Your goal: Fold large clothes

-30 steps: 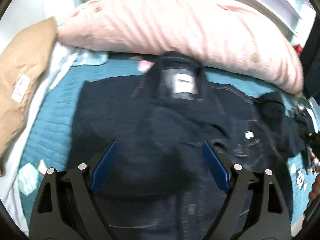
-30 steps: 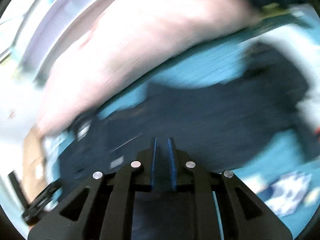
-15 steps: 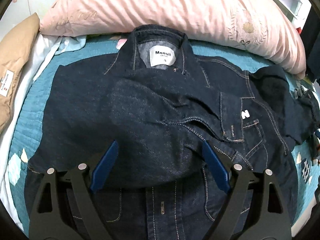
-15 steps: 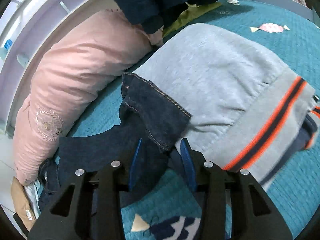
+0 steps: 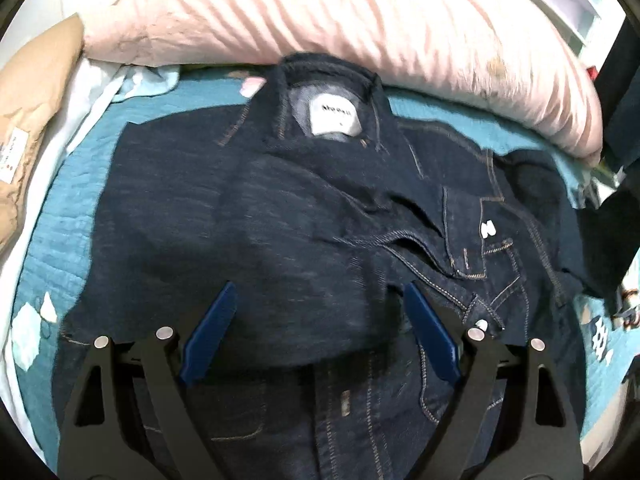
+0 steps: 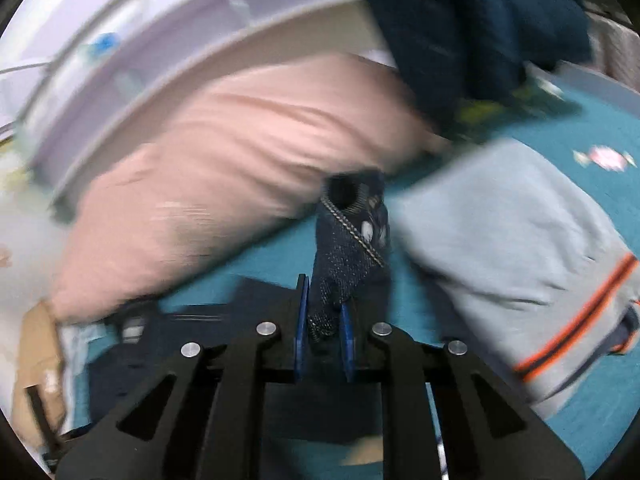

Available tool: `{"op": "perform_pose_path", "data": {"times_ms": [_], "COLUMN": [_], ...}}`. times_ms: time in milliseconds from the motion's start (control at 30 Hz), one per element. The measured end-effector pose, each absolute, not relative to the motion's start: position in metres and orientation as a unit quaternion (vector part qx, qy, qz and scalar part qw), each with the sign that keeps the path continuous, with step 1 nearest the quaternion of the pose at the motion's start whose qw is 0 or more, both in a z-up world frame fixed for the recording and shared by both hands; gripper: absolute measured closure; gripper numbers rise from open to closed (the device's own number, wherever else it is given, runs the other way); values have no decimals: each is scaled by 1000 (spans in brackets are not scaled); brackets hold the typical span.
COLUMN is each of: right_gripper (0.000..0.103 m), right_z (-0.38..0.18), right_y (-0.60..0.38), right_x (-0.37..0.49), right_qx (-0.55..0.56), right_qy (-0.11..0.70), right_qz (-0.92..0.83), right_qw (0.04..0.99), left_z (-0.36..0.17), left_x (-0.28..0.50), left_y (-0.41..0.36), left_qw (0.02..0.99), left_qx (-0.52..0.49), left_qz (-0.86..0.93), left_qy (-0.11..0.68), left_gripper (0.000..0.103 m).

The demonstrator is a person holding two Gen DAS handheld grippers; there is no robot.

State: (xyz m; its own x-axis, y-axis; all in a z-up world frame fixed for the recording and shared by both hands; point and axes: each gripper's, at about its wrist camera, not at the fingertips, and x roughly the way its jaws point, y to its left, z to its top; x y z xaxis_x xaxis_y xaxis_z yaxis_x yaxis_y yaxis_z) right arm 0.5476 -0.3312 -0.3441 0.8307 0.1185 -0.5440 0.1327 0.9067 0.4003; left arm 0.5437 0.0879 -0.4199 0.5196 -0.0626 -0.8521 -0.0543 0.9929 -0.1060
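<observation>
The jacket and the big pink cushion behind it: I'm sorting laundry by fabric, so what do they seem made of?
The jacket looks like dark indigo denim: a matte, flecked weave with tan contrast stitching along its seams and pocket. The pink cushion seems covered in soft, thin woven cloth, perhaps cotton, judging by its fine wrinkles and dull surface; blur leaves that open.

Home bedroom: bed under a teal quilted cover with a long pink pillow at its head, pale shelving along the wall, and clothes lying about, among them a grey sweatshirt.
</observation>
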Motion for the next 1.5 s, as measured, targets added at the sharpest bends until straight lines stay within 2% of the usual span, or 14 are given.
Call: {"op": "perform_pose_path", "data": {"times_ms": [133, 300, 567, 733, 900, 1033, 1233, 1367, 1500], "right_gripper": [89, 89, 89, 88, 82, 56, 54, 54, 54], "right_z": [-305, -296, -338, -388, -424, -414, -380, -371, -383], "right_y": [-242, -141, 5, 45, 52, 42, 4, -50, -104], "right_x": [551, 560, 579, 590, 593, 586, 571, 570, 581], "right_qx": [191, 164, 124, 104, 105, 134, 166, 133, 132], "right_qy": [270, 281, 351, 415, 467, 464, 432, 411, 425], "right_qz": [89, 165, 242, 240, 236, 271, 322, 261, 194], "right_qw": [940, 931, 896, 871, 846, 833, 826, 863, 874], "left_z": [-411, -405, -407, -416, -420, -414, -396, -395, -420], "left_x": [539, 532, 527, 524, 524, 523, 529, 545, 576], "left_y": [120, 166, 218, 235, 243, 241, 233, 211, 184], "left_qw": [870, 870, 869, 864, 861, 864, 870, 866, 835], "left_qx": [-78, -100, -108, -120, -133, -136, -163, -190, -214], "left_qz": [15, 39, 71, 79, 76, 82, 70, 30, 5], "left_qy": [487, 481, 477, 482, 484, 478, 459, 462, 507], "left_gripper": [17, 17, 17, 17, 17, 17, 17, 17, 16]}}
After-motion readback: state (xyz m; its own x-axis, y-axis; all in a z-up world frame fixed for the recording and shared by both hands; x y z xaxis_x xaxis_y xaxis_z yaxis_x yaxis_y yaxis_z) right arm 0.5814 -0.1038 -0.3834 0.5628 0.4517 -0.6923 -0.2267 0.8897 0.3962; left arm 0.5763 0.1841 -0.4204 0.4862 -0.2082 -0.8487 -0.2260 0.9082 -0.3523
